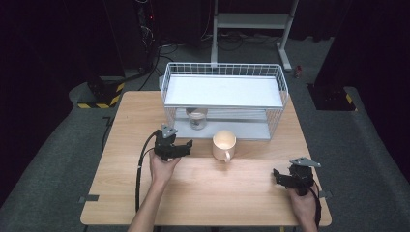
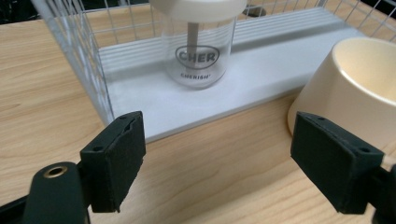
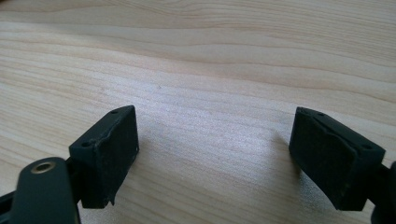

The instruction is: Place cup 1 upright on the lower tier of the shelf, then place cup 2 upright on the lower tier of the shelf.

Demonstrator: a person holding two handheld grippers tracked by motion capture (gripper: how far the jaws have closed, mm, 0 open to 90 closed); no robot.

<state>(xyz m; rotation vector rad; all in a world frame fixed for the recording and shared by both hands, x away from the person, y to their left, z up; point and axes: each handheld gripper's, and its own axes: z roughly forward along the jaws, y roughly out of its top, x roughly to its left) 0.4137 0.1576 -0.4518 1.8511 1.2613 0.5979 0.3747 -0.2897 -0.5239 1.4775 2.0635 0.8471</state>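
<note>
Left gripper [image 2: 217, 163]: jaws apart, nothing between the pads, bare wooden table [image 2: 42, 88] beneath. Right-hand pad close beside the wall of the cream mug [image 2: 355, 93]; contact cannot be told. Right gripper [image 3: 215, 158]: jaws apart, holding nothing, above bare tabletop. Left gripper view: clear jar [image 2: 198, 49] with a cream lid, lettering "CHER" and "CHERISH" legible, standing on the lower white shelf of the wire rack [image 2: 79, 60], ahead of the jaws. High view: same jar [image 1: 197, 117] visible under the rack's upper shelf, lettering too small to read; mug [image 1: 224, 145] upright on the table just in front of the rack [image 1: 222, 92], handle toward the person; left gripper [image 1: 169, 146] just left of the mug; right gripper [image 1: 295, 176] well apart, near the table's right front corner.
</note>
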